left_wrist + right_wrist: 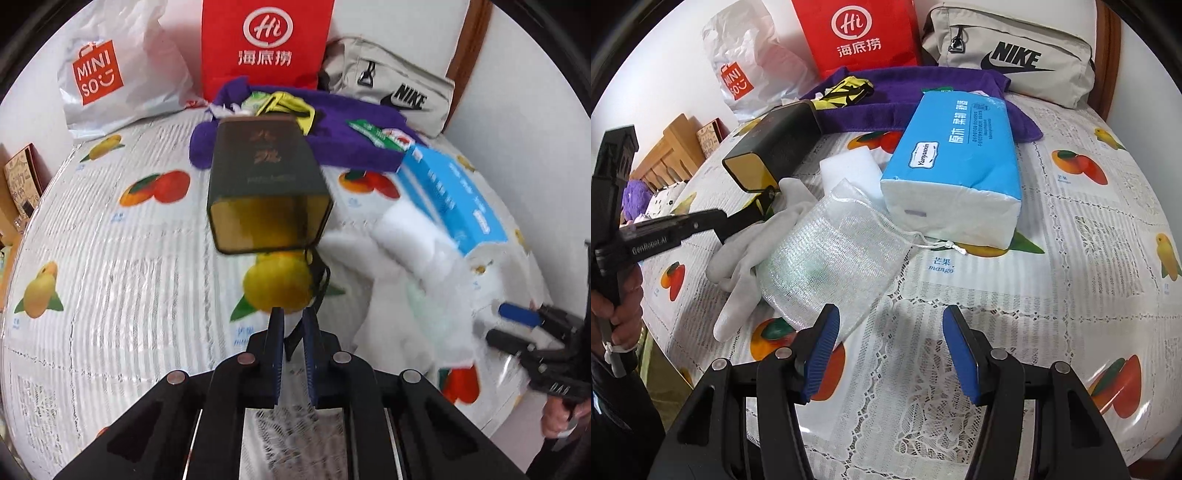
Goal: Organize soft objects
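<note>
My left gripper [293,314] is shut on a dark strap attached to a dark green tin box [264,184] with a gold base, holding it above the table; it also shows in the right wrist view [775,144]. My right gripper [890,332] is open and empty, low over the table beside a white mesh drawstring pouch [834,258]. A white glove [746,254], a white sponge block [849,173] and a blue tissue pack [960,162] lie close together. A purple towel [905,96] lies behind them with a yellow-black item [846,92] on it.
A Miniso plastic bag [746,74], a red paper bag [857,33] and a beige Nike pouch [1008,51] stand along the wall at the back. The fruit-print tablecloth [1071,258] covers the table. A wooden rack [668,155] stands beyond the left edge.
</note>
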Motion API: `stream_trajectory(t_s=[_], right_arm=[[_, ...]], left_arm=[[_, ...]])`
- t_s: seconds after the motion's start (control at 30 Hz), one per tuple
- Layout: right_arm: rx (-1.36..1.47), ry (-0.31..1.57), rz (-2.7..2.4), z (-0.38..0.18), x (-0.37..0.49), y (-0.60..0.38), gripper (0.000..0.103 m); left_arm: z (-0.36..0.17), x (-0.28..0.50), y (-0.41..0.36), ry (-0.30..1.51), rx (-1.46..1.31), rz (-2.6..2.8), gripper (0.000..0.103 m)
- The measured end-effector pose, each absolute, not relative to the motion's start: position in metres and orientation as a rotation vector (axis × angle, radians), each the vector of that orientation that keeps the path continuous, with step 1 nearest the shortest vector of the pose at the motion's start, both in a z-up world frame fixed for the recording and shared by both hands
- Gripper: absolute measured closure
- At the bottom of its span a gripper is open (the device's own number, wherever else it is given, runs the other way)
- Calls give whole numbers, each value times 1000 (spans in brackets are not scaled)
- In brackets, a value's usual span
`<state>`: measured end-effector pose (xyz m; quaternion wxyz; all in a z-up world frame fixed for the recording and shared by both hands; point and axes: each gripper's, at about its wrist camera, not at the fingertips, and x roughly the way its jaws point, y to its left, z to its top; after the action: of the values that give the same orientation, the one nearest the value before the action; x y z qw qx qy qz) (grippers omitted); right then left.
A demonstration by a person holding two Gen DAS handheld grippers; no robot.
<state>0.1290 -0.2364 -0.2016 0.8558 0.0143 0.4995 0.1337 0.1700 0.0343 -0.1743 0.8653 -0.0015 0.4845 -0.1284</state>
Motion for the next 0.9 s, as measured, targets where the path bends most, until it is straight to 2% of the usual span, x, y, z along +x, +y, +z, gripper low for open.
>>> stream_trajectory(t_s=[0.43,0.5,0.73,0.8,0.87,0.9], right_arm=[[15,1065,280,-206,132,-232,45],[21,1066,278,-206,133,-232,45],[100,1075,324,-208,142,-226,45],[140,1080,342,-210,148,-224,42],[150,1074,324,-213,156,-220,29],[149,1068,317,-213,159,-218,28]], left_arm=[[-191,186,7,1022,78,-328,93],[-191,186,5,1010,91,-329,99],[-185,175,25,999,45,-287,99],[-186,172,29,1001,47,-278,99],[-188,169,34,1005,36,-275,99],[-189,169,35,1008,27,-276,99]])
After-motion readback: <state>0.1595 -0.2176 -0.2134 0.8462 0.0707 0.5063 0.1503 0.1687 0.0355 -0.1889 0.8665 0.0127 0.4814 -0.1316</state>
